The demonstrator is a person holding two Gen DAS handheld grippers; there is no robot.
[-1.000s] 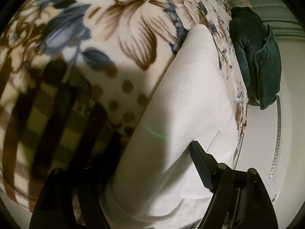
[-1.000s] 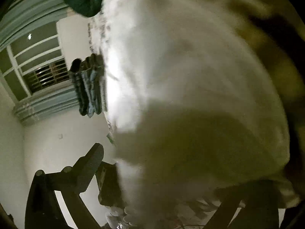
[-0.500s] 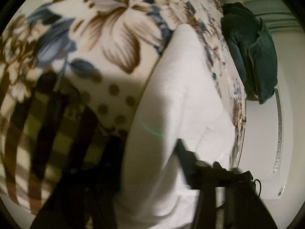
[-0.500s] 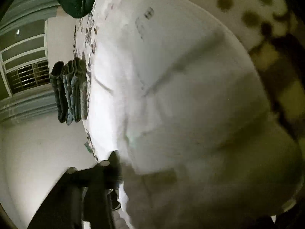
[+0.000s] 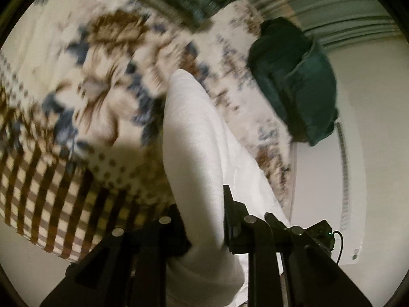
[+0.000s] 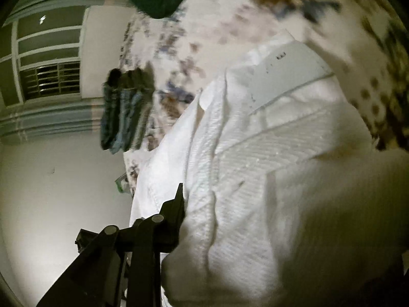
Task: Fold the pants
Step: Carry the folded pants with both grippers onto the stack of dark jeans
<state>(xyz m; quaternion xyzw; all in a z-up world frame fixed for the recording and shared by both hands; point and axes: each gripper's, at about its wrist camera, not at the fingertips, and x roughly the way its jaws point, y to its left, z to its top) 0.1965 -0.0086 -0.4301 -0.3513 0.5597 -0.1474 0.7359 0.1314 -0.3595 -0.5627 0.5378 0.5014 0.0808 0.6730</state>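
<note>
Soft, limp and light, the white pants (image 5: 202, 138) trail across the floral blanket (image 5: 84, 81), the left gripper (image 5: 204, 220) and right gripper (image 6: 219, 215) having just closed, each pinching one bunched end, likely sagging between grips.

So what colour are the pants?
White pants, clearest in the right wrist view.

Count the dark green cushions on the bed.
1: a dark green cushion at the far edge of the flowered bedspread, beyond the white pants. Others may be hidden.
</note>
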